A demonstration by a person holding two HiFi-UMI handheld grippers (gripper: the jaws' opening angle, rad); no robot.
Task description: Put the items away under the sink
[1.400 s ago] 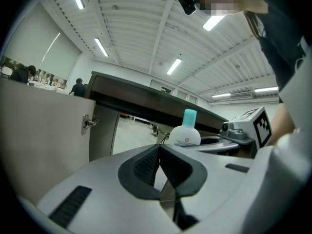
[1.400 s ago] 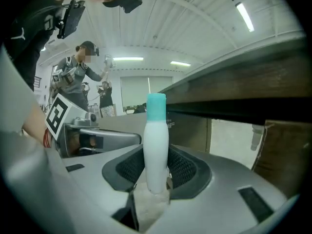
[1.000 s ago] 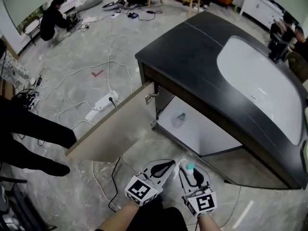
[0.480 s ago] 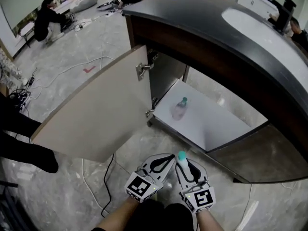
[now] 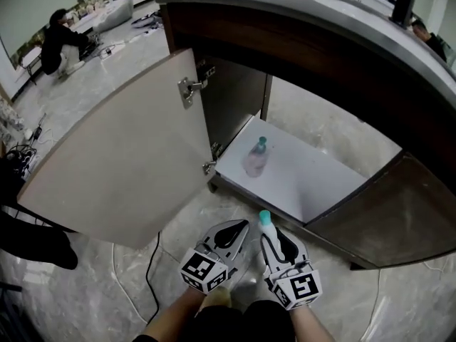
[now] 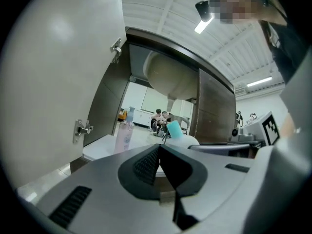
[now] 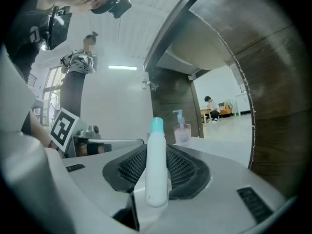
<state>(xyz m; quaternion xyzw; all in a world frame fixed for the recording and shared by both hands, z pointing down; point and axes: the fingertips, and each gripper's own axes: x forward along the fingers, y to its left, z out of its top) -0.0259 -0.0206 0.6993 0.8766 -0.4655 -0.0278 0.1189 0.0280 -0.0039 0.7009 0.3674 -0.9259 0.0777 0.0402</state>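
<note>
My right gripper (image 5: 274, 235) is shut on a white bottle with a teal cap (image 5: 265, 220), held upright between the pads (image 7: 181, 167). Its jaws have just been closing on it. The same bottle (image 7: 156, 165) fills the middle of the right gripper view. My left gripper (image 5: 231, 235) hangs beside it, shut and empty, its tips meeting (image 6: 160, 147). Both are low in front of the open cabinet under the sink. A clear pump bottle (image 5: 256, 157) stands on the white cabinet floor (image 5: 313, 184), and it shows ahead as pump bottle (image 7: 182, 130) and pump bottle (image 6: 124, 135).
The left cabinet door (image 5: 121, 162) stands wide open, and the dark right door (image 5: 399, 212) is swung out too. The sink basin's underside (image 6: 170, 74) hangs over the cabinet. A cable (image 5: 153, 276) runs over the marble floor by my left. People sit far behind.
Both grippers and my head have sunk, so the cabinet's inside now lies ahead rather than below. The white bottle has stayed in the right gripper. The left gripper has stayed shut.
</note>
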